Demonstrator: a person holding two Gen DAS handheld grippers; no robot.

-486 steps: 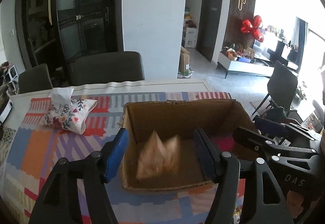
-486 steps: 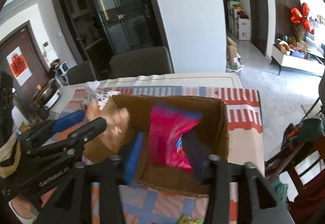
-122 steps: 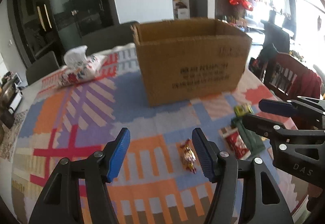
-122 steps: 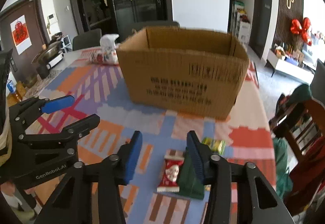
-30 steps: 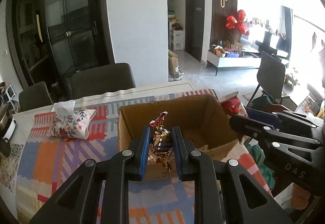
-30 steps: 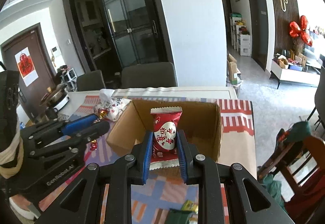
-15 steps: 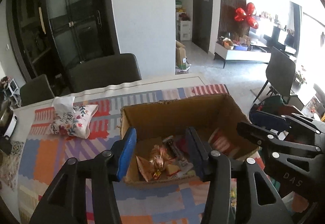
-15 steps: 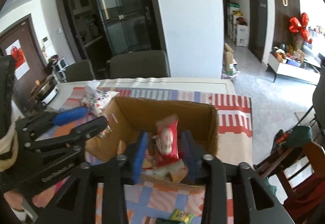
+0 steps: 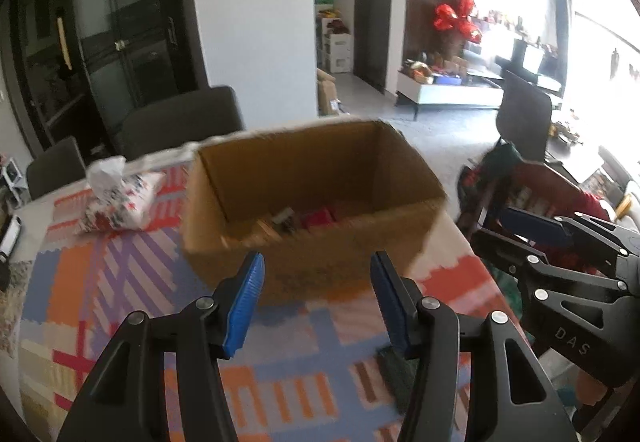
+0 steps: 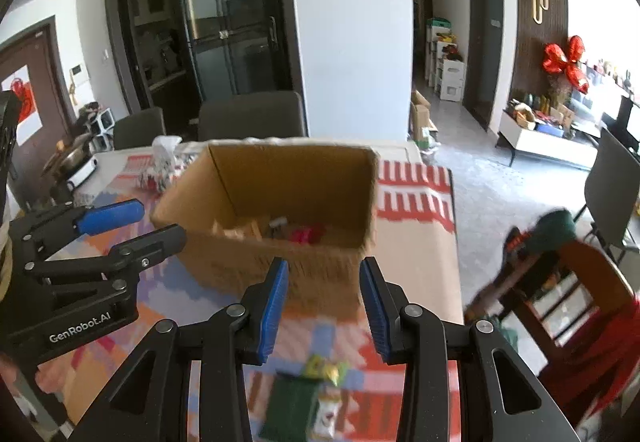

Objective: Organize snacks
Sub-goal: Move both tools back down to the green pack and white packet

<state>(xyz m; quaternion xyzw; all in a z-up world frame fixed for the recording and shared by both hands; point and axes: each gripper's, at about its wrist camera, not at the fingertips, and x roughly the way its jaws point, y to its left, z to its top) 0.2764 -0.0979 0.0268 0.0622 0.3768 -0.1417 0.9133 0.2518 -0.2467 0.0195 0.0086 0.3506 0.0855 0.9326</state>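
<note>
Hovering in front of the cardboard box [image 9: 312, 201], my left tongs [image 9: 316, 302] are spread wide with nothing between the blue pads [image 9: 244, 306]. My right tongs [image 10: 324, 306] are likewise spread and empty, pointed at the same box from the other side. Several snacks [image 10: 288, 232] lie at the bottom of the box, a red packet among them, though blur hides the details. On the patterned bench [image 9: 100, 282], just below my right tongs, a dark green packet [image 10: 292, 410] lies touching a small yellow-green wrapped snack [image 10: 326, 370]. A floral tissue pouch [image 9: 120, 197] sits on the bench near the box's left side.
</note>
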